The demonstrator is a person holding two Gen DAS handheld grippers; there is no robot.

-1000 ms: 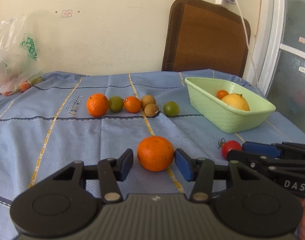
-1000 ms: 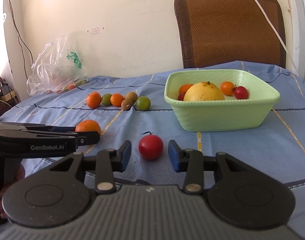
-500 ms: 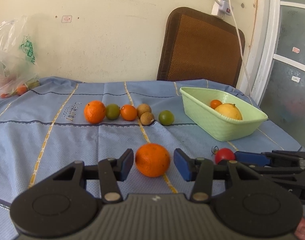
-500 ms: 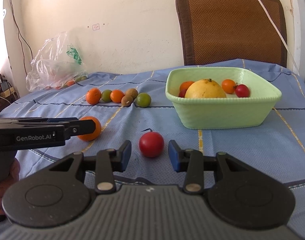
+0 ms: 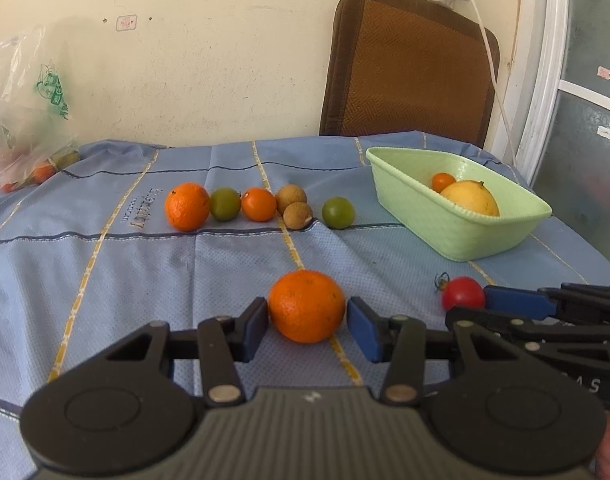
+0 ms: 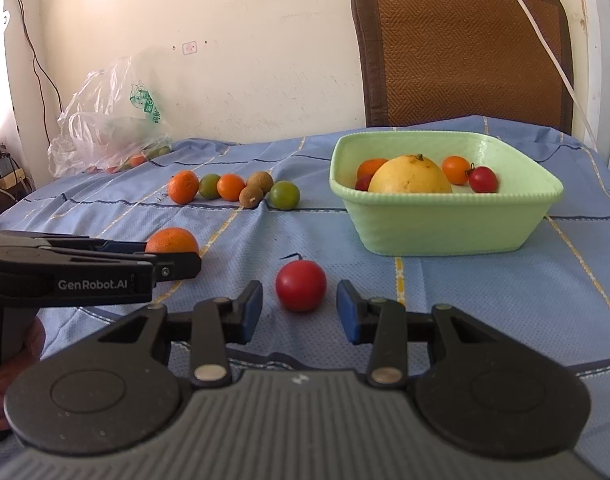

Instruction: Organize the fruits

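Presently, step in hand: both tongs are lined up on loose fruit on the blue cloth-covered desk (image 5: 105, 280); neither fruit is lifted yet.
Left tongs (image 5: 307, 326): jaws have just been closing on the round orange mandarin (image 5: 306, 306), lower centre of the left view; pads very near or just touching its sides, no clear grip.
Right tongs (image 6: 299, 312): jaws parted, holding nothing; the small red cherry tomato (image 6: 301, 285) sits between the pads with a gap each side.
Destination, as judged: pale green plastic basket (image 6: 445, 228), right of centre, already holding fruit.
Remaining: row of small fruits (image 5: 261, 206) at mid-frame.
Next move calls for: closing fully, lifting clear, carrying over the basket rim.
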